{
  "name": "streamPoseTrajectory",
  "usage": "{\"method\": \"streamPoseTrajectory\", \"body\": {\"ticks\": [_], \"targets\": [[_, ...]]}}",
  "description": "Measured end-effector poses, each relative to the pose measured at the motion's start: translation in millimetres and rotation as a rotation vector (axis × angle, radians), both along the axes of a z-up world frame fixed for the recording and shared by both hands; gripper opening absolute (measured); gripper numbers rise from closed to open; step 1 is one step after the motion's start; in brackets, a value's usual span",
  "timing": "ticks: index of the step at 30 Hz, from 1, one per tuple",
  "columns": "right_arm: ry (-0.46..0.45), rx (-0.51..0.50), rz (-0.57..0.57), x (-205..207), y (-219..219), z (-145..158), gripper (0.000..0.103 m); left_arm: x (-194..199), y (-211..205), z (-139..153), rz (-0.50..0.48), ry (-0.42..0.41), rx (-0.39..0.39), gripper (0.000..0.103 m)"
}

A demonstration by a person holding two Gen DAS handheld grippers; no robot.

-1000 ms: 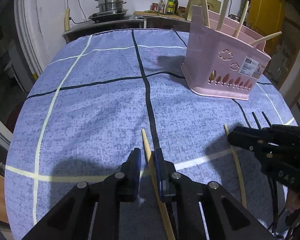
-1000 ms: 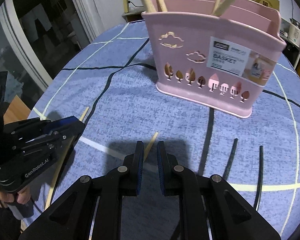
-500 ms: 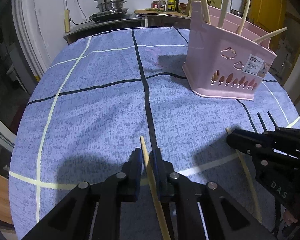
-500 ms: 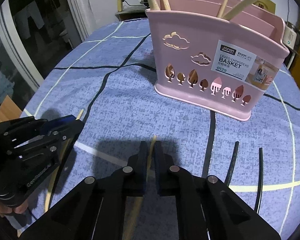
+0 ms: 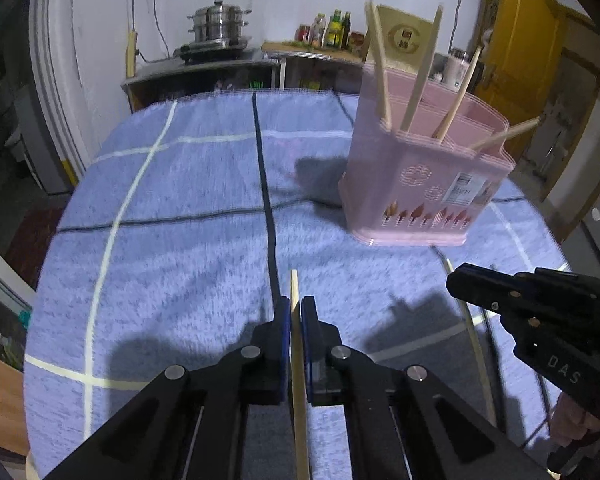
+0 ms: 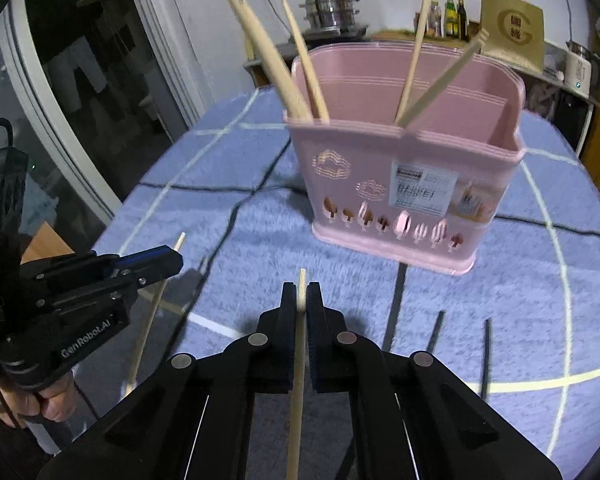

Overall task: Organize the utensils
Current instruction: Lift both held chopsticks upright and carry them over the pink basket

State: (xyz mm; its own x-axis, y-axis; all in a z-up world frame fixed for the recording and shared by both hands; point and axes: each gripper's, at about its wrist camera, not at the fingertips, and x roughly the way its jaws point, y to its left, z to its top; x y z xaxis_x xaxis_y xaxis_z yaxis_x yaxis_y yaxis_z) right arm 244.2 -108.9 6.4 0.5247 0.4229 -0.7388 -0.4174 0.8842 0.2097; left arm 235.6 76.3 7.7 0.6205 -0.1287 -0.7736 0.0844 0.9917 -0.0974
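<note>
While both views blur slightly, I see my left gripper (image 5: 295, 312) clamped on a pale wooden chopstick (image 5: 298, 380) and my right gripper (image 6: 301, 298) clamped on another pale wooden chopstick (image 6: 296, 392). A pink plastic divided basket (image 6: 404, 184) stands at one o'clock on the blue checked tablecloth (image 6: 260, 224), wooden chopsticks inside. Two thin black chopsticks (image 6: 487, 354) lie at three o'clock.

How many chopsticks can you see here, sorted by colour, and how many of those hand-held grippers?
Light wooden chopsticks: 6 (4 standing in the pink basket, 1 in the left gripper, 1 in the right gripper)
Black chopsticks on the cloth: 2
Grippers: 2
Total: 10, plus the basket
</note>
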Motion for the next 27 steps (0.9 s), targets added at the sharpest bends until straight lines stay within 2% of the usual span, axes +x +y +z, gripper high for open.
{"method": "streamPoseTrajectory", "body": {"ticks": [9, 13, 27], "targets": [[-0.118, 0.048, -0.004, -11, -12, 52, 0.004, -15, -4, 64, -0.021, -0.125, -0.025, 0.005], [-0.174, 0.071, -0.003, -20, -18, 73, 0.004, -23, -9, 84, -0.033, -0.166, -0.025, 0.005], [-0.25, 0.089, 0.007, -44, -28, 97, 0.004, -46, -25, 114, -0.068, -0.229, -0.021, 0.005]]}}
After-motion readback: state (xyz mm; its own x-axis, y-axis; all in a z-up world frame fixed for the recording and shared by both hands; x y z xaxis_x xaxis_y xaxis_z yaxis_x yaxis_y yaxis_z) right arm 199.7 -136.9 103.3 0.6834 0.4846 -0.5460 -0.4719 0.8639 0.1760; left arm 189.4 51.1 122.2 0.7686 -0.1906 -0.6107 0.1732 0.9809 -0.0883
